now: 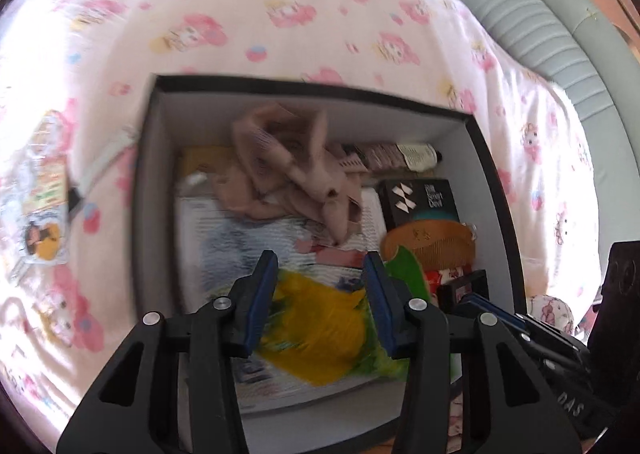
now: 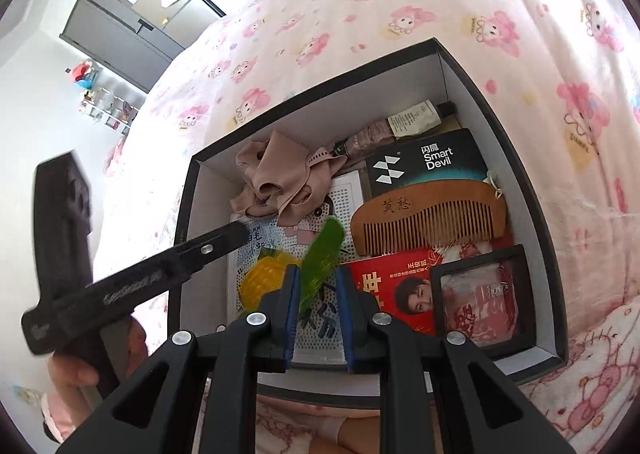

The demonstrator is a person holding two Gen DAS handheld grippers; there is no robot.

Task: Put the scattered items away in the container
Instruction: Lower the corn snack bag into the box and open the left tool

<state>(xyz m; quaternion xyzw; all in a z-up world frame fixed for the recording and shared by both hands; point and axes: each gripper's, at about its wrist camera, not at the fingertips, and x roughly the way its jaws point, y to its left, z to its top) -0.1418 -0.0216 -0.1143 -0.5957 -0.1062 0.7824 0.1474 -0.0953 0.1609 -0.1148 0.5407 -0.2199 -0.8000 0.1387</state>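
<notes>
A black-rimmed box (image 2: 460, 66) sits on the pink patterned bedspread. Inside lie a pink cloth (image 2: 276, 174), a wooden comb (image 2: 432, 218), a black "Smart Devil" carton (image 2: 428, 166), a tube (image 2: 412, 120), a red booklet (image 2: 388, 282), a black frame (image 2: 484, 294) and a dotted board (image 2: 344, 190). My right gripper (image 2: 318, 272) hangs over the box's near side, shut on the green leaf (image 2: 324, 250) of a yellow pineapple-shaped piece (image 2: 260, 282). My left gripper (image 1: 320, 258) hovers over the box (image 1: 312, 88), open. The yellow piece (image 1: 320, 326) shows below its jaws, and the pads do not press on it.
Outside the box, on the bedspread to its left, lie a cartoon card packet (image 1: 44, 194) and a white strip-like item (image 1: 104, 162). A grey padded headboard (image 1: 540, 34) borders the bed. A person's hand (image 2: 76, 374) holds the left gripper.
</notes>
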